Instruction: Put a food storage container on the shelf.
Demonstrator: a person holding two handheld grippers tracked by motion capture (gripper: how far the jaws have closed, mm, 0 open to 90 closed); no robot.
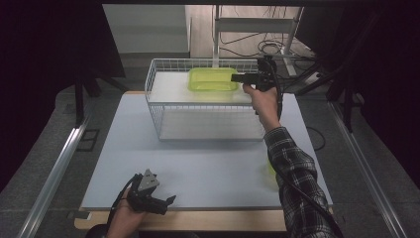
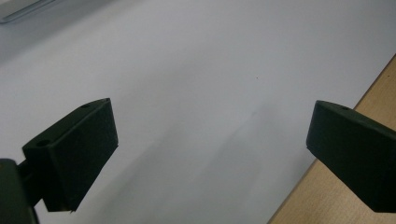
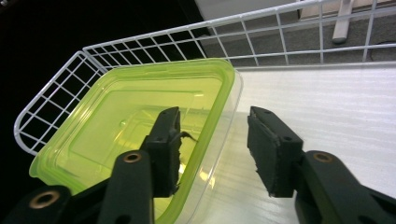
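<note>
A translucent yellow-green plastic container [image 1: 213,79] [image 3: 116,116] lies on the white upper shelf [image 3: 327,107] of a white wire rack [image 1: 148,84] at the back of the table. My right gripper [image 1: 237,78] [image 3: 215,119] is open at the container's right rim, one jaw inside the tub and the other outside it, straddling the wall with a gap on each side. Near the table's front edge, my left gripper [image 1: 167,201] [image 2: 210,126] is open over bare white tabletop, with nothing between its jaws.
The rack has a lower shelf [image 1: 213,124] and a wire rim [image 3: 140,44] around its top. A small yellow-green thing [image 1: 271,168] peeks out beside the plaid sleeve at the table's right. The wooden front edge [image 2: 373,93] lies by the left gripper.
</note>
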